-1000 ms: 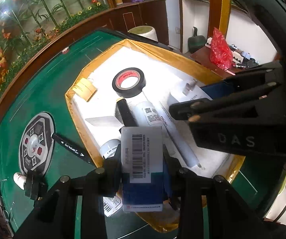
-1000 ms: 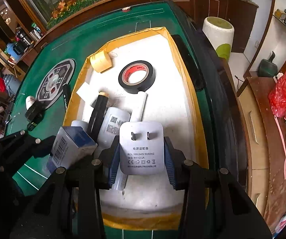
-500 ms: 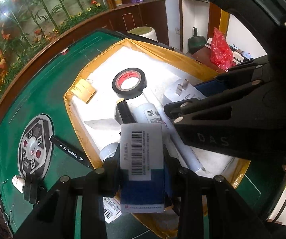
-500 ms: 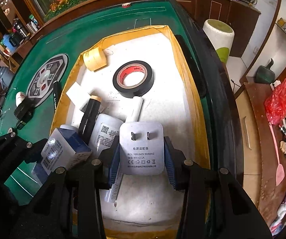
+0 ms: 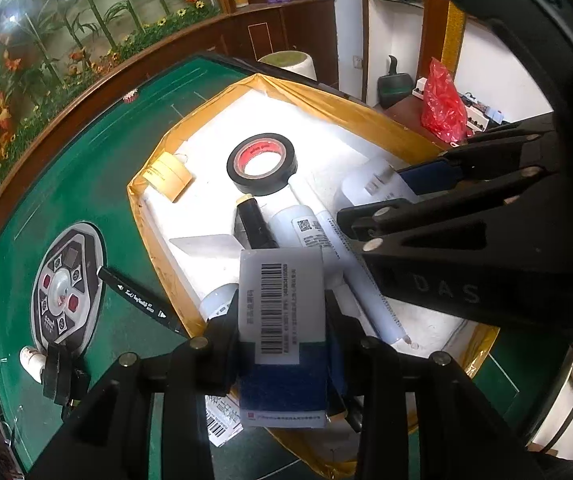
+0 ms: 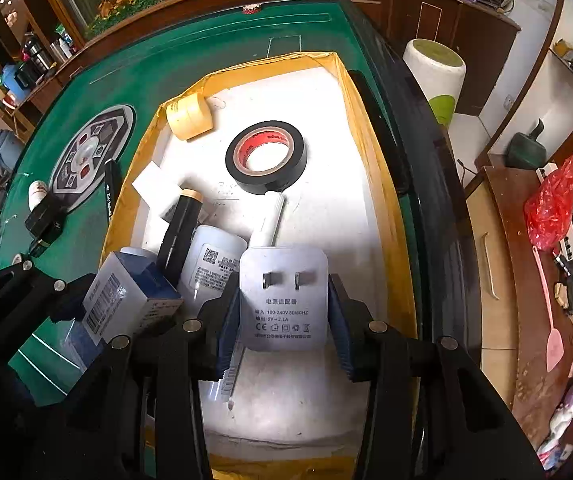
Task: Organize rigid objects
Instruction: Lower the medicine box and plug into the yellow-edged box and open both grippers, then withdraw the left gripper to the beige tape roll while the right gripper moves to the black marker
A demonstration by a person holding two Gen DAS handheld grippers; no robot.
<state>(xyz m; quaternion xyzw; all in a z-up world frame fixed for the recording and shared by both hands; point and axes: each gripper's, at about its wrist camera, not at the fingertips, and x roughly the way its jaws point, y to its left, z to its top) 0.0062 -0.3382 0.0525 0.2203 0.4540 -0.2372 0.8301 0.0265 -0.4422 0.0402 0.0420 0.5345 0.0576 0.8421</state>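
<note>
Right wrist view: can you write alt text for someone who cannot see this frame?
The right gripper clamps a white power adapter, prongs facing the camera, above a white tray edged in yellow tape. On the tray lie a black tape roll, a tan tape roll and white tubes; at left, the left gripper holds a blue-and-white box.

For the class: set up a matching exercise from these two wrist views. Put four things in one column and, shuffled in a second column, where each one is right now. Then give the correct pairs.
Things
1. power adapter
2. barcoded box
3. black tape roll
4. black marker

Places
A. lying on the green table, outside the tray
B. held in the left gripper's jaws
C. lying flat on the tray's white floor
D. held in the right gripper's jaws

Pairs: 1-D, 2-B, 3-C, 4-A
</note>
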